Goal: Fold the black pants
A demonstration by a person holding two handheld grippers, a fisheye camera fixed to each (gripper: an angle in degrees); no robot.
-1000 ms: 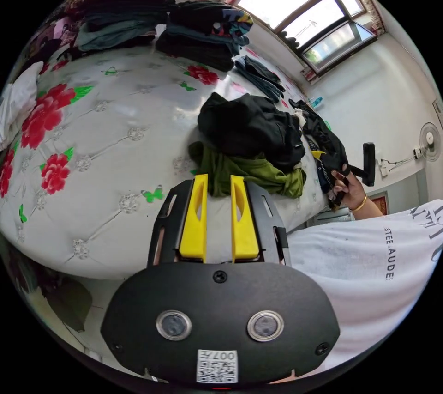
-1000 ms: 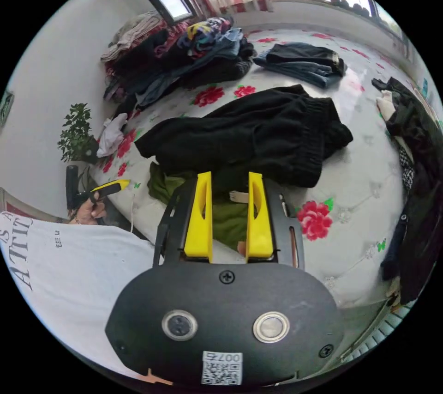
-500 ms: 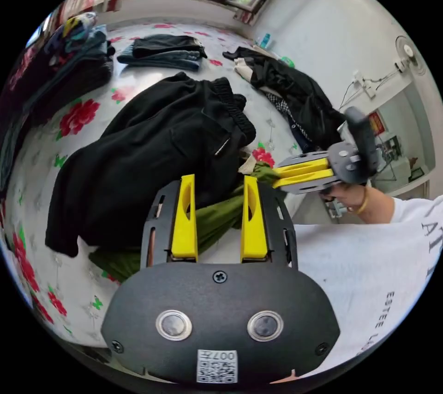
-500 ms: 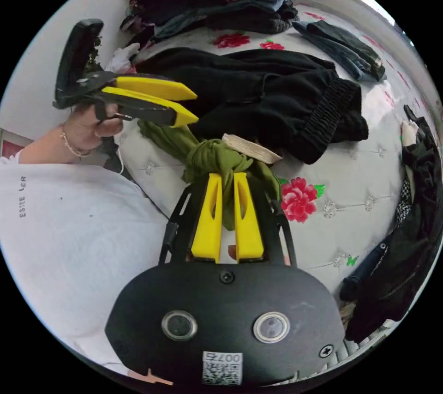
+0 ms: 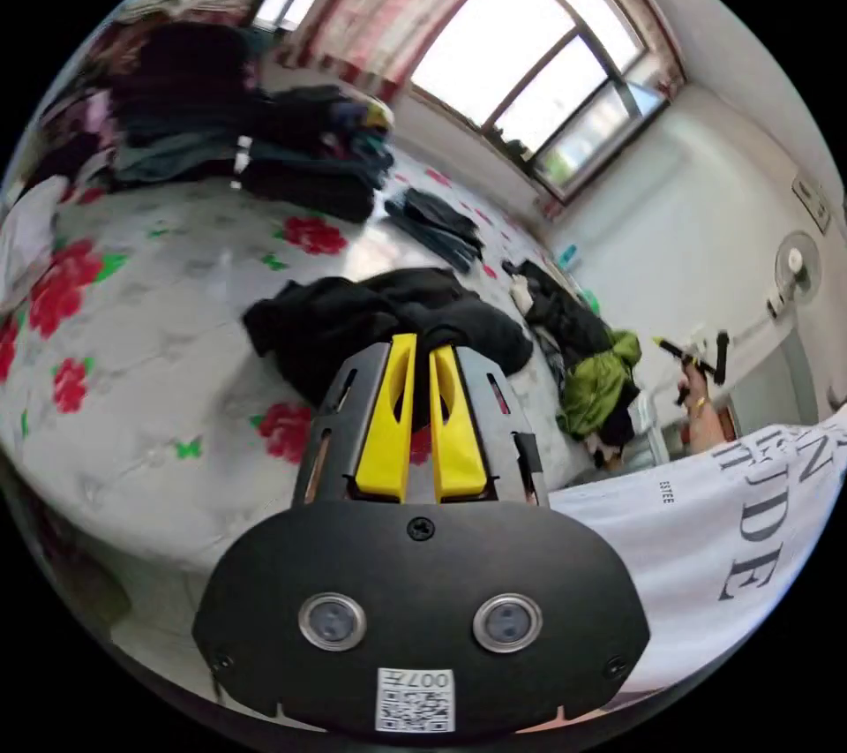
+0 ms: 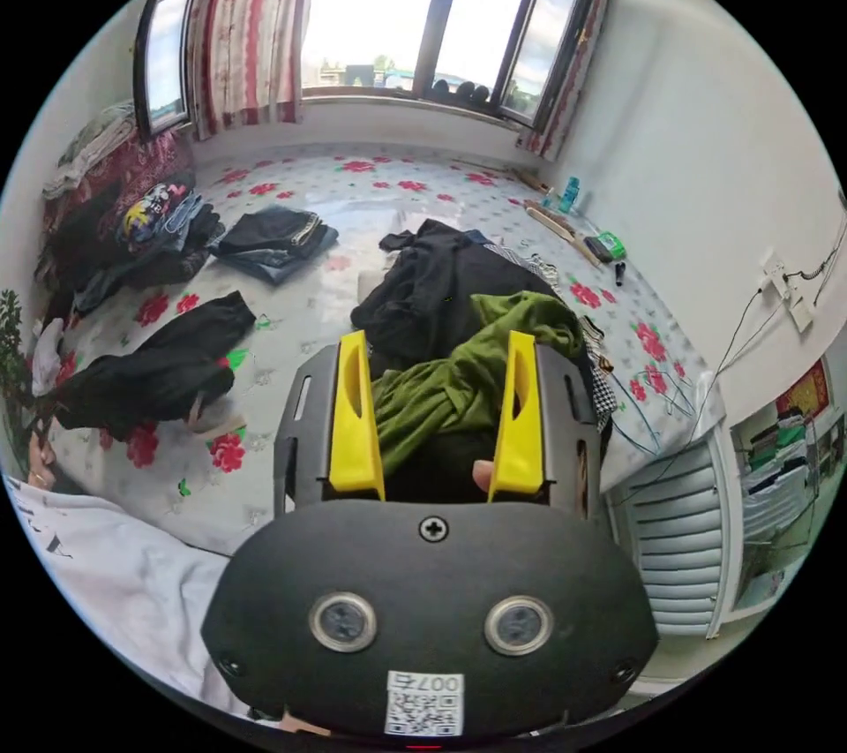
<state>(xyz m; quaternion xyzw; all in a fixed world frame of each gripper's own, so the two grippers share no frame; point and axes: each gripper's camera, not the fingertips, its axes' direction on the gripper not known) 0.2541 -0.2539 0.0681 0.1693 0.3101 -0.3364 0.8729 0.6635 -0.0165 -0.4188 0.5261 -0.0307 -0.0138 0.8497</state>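
Black knit fabric, crumpled: the black pants (image 5: 388, 327) lie loose on the floral bedspread (image 5: 150, 320), unfolded. In the right gripper view the pants (image 6: 150, 369) sit at about 9 o'clock, long axis running from 8 o'clock up toward 2 o'clock; which end is the waistband I cannot tell. Surface is matte with soft lumps, no flat panel.

Left gripper (image 5: 413, 347): yellow jaws nearly together, a narrow slit between them, nothing pinched; tips sit in front of the pants' near edge.

Right gripper (image 6: 437, 342): jaws spread wide, empty. Beyond them a green garment (image 6: 459, 382) rests on a dark clothes heap (image 6: 432, 294). In the left gripper view that gripper (image 5: 679, 351) shows at 3 o'clock, held in a hand (image 5: 697, 400).

Folded clothing stacks (image 5: 256, 144) at 11 o'clock in the left gripper view.
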